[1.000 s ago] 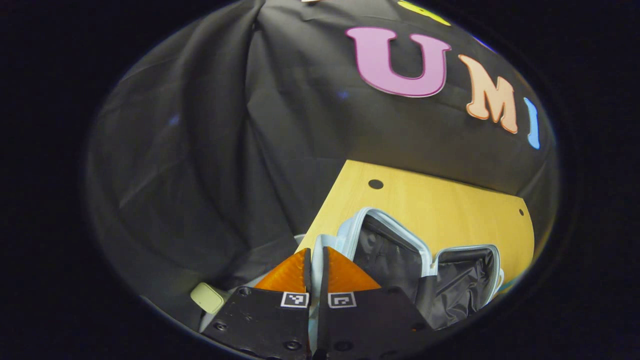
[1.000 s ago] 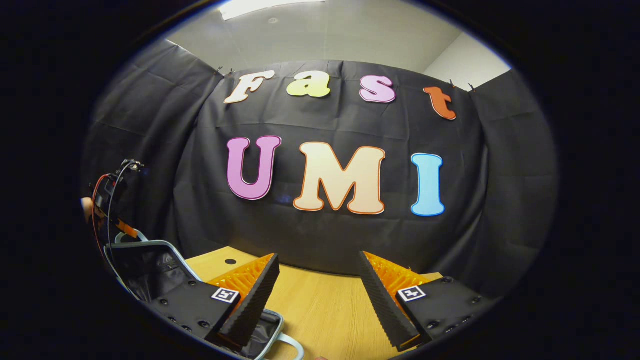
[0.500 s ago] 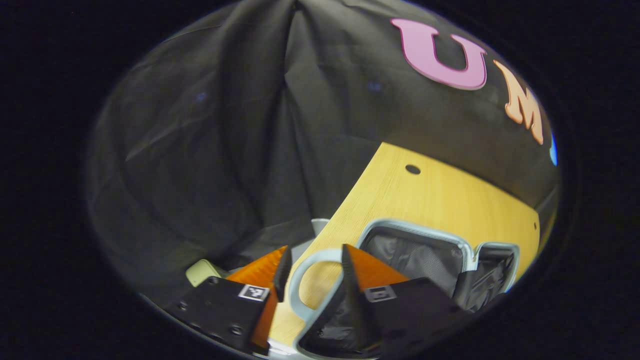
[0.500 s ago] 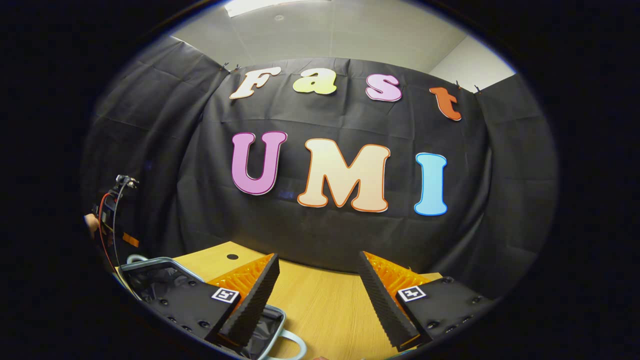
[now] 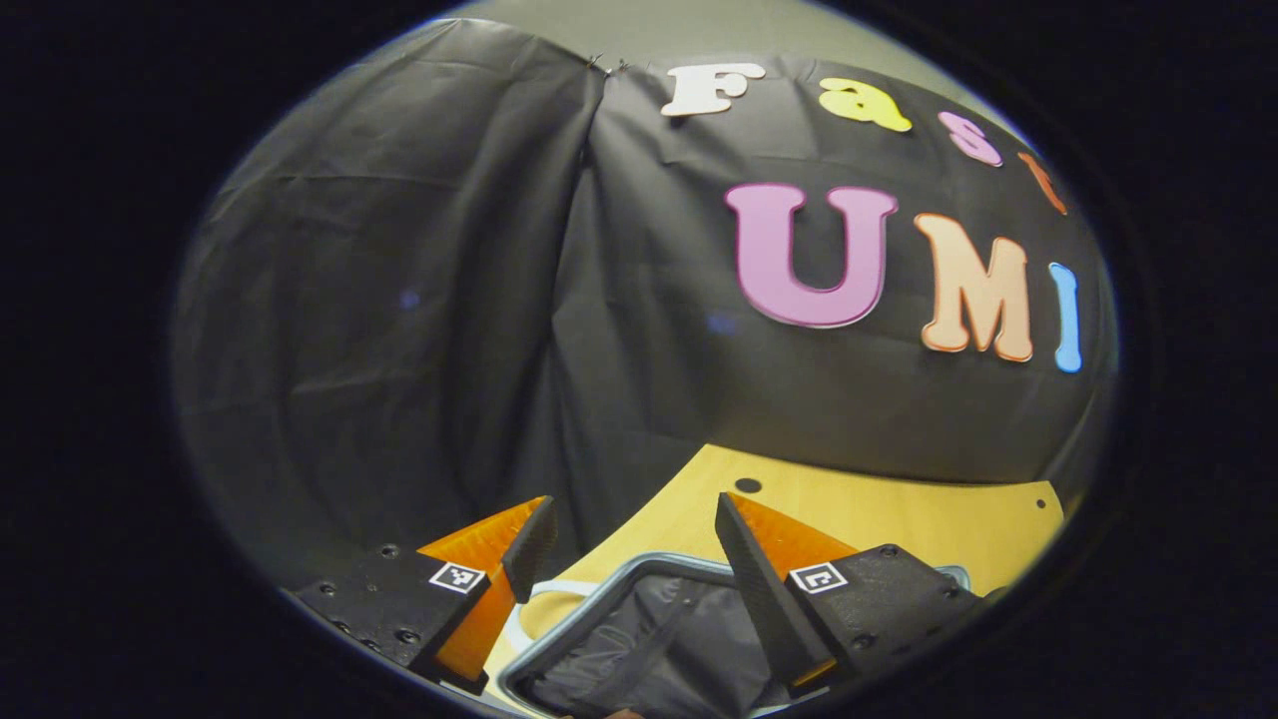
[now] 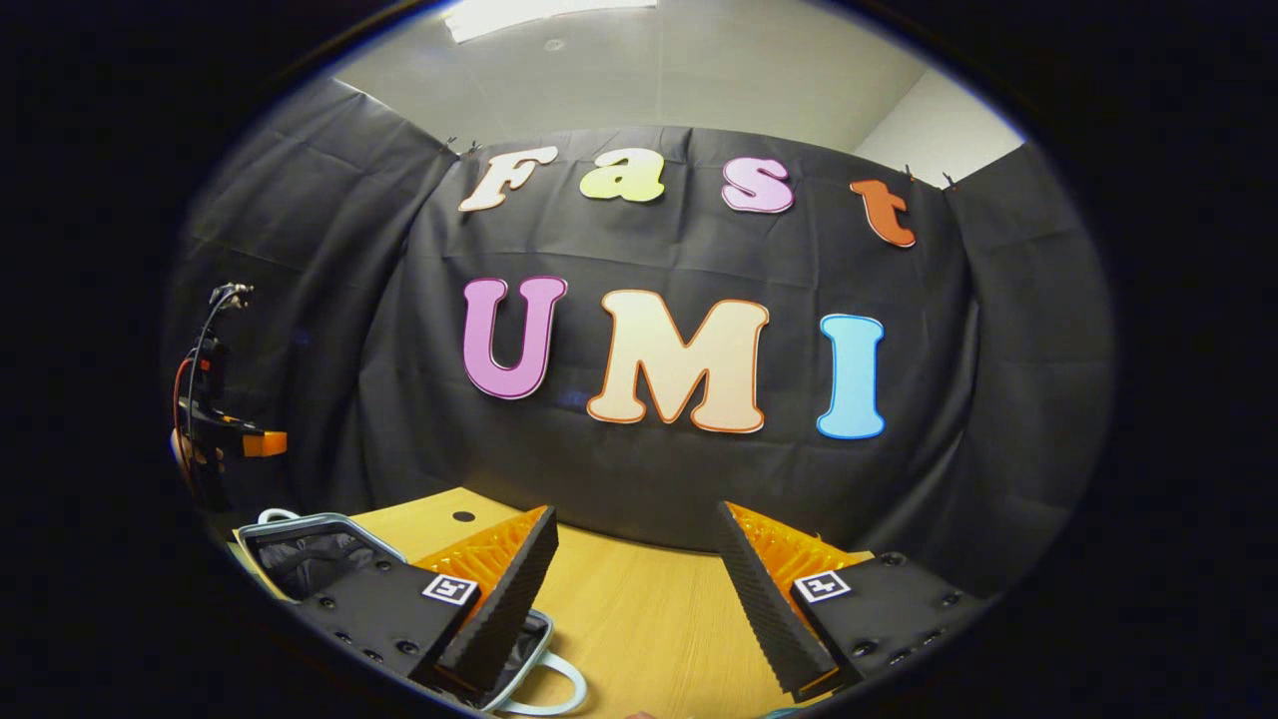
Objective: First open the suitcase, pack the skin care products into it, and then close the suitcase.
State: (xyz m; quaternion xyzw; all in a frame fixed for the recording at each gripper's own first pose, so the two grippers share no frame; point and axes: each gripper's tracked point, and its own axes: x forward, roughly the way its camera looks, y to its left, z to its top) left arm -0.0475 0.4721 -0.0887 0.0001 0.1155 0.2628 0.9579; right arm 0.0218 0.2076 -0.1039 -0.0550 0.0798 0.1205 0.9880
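Observation:
The suitcase (image 5: 639, 639) lies open on the wooden table (image 5: 899, 519), showing a pale blue rim and black lining. Its pale carry handle (image 5: 534, 599) loops out at the near left. My left gripper (image 5: 629, 514) hangs open just above the suitcase's rim, with nothing between its fingers. In the right gripper view the open suitcase (image 6: 300, 549) sits at the lower left, partly hidden by my left finger (image 6: 499, 599), and a second handle (image 6: 554, 689) pokes out below. My right gripper (image 6: 634, 519) is open over bare table. The left gripper (image 6: 215, 429) shows far off at the left edge.
The black cloth wall stands close behind the table and along its left side. The table (image 6: 639, 609) has a small round hole (image 6: 463, 516) near its back edge. Red and black cables (image 6: 195, 350) rise from the far gripper.
My left gripper, shut at the suitcase's edge a second ago, has opened, let go and lifted, tilting upward. The suitcase half has dropped flat. My right gripper has barely moved.

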